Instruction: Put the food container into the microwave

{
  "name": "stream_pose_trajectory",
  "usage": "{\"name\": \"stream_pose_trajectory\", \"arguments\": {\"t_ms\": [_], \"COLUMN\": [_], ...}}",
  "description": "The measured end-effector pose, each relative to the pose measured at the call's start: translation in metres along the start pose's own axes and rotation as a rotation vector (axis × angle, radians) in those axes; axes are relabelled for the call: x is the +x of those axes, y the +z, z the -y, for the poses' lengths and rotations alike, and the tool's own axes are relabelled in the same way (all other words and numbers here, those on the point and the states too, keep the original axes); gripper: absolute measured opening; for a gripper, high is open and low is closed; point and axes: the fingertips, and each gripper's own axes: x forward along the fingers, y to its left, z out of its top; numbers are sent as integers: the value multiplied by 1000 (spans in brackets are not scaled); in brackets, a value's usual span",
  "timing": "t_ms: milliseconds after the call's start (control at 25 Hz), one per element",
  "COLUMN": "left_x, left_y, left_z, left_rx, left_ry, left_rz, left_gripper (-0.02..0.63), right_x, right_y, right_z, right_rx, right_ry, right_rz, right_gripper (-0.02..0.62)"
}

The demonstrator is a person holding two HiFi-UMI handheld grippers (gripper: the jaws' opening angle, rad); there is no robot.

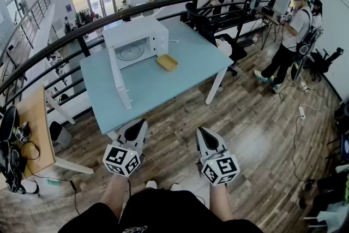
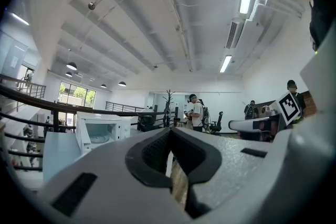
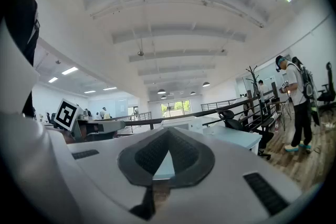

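The microwave (image 1: 136, 41) is open, ready for the food container (image 1: 167, 62) beside it. The left gripper (image 1: 136, 127) and right gripper (image 1: 205, 135) are closed and empty.

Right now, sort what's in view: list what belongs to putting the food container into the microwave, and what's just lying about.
Job:
- food container
- microwave, door open
- blue table
- left gripper, right gripper, both shut, empty

Lying about:
- office chair
- wooden desk
- railing
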Motion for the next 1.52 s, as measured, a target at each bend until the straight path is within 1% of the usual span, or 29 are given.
{"name": "stream_pose_trajectory", "arguments": {"t_ms": [160, 280, 560, 840, 1080, 1320, 1520], "left_x": [0, 2, 10, 22, 41, 52, 68], "left_y": [5, 7, 5, -8, -12, -14, -14], "left_z": [-4, -2, 6, 20, 32, 32, 18], "left_rx": [5, 15, 17, 12, 11, 23, 25], "left_ry": [42, 55, 81, 74, 38, 41, 52], "left_rz": [2, 5, 5, -17, -15, -20, -11], "left_gripper": [8, 8, 8, 8, 8, 8, 8], "right_x": [-4, -7, -14, -20, -20, -13, 2], "right_y": [9, 12, 14, -2, -4, -5, -6], "right_z": [5, 11, 24, 45, 65, 75, 82], "right_rx": [-14, -18, 15, 41, 41, 41, 41], "right_ry": [-7, -5, 27, 27, 19, 14, 20], "right_rz": [11, 15, 37, 3, -1, -15, -17], "right_gripper": [6, 6, 8, 8, 8, 8, 8]}}
